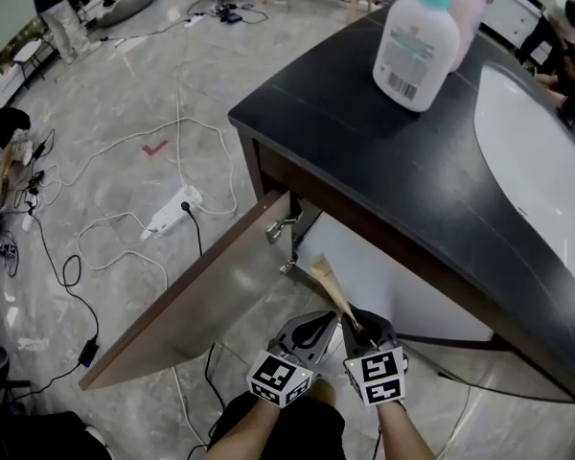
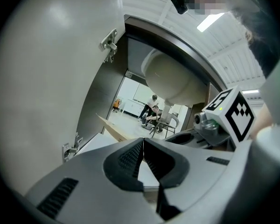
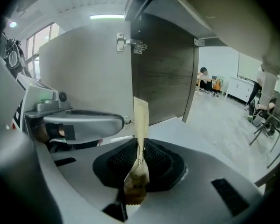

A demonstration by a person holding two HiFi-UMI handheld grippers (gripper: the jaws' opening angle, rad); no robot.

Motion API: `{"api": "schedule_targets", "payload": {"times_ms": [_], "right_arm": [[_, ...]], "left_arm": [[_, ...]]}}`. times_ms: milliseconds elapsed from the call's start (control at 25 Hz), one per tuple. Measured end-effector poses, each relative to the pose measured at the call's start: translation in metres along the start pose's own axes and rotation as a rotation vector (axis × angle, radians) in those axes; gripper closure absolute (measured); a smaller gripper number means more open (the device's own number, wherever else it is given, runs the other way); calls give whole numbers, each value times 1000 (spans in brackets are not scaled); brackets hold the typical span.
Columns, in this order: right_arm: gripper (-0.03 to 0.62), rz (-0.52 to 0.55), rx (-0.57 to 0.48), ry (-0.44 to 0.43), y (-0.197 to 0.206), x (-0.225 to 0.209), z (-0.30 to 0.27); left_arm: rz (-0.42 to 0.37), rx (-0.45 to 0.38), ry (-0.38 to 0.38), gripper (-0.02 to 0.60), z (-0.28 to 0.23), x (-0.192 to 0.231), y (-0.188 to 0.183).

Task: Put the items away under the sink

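Observation:
Both grippers hang low in front of the open cupboard under the black counter (image 1: 364,132). My right gripper (image 1: 356,322) is shut on a thin beige paper packet (image 1: 328,281), which sticks up and forward from its jaws toward the white cupboard floor (image 1: 402,281). In the right gripper view the packet (image 3: 140,120) stands pinched between the black pads of the right gripper (image 3: 139,160). My left gripper (image 1: 318,326) is close beside it on the left, shut with nothing held; its pads meet in the left gripper view (image 2: 143,146).
The cupboard door (image 1: 192,295) swings wide open to the left. A white bottle with a teal cap (image 1: 417,46) and a pink bottle (image 1: 470,8) stand on the counter beside the white sink basin (image 1: 537,161). A power strip (image 1: 172,214) and cables lie on the floor.

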State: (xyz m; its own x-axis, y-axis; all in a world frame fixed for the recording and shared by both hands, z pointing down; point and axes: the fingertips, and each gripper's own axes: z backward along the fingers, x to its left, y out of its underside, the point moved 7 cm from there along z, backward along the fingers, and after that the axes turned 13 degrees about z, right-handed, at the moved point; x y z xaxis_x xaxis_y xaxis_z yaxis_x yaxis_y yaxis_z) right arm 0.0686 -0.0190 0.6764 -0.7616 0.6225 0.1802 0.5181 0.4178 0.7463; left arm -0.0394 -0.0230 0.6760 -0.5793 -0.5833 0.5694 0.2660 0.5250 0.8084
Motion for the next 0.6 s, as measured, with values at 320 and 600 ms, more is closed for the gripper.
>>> {"api": "schedule_targets", "payload": {"times_ms": [320, 600], "right_arm": [[534, -8, 0, 4, 25, -8, -33], [534, 10, 7, 11, 44, -17, -63]], "left_arm": [[-16, 8, 14, 572, -21, 23, 20], [-27, 12, 32, 572, -38, 45, 40]]}}
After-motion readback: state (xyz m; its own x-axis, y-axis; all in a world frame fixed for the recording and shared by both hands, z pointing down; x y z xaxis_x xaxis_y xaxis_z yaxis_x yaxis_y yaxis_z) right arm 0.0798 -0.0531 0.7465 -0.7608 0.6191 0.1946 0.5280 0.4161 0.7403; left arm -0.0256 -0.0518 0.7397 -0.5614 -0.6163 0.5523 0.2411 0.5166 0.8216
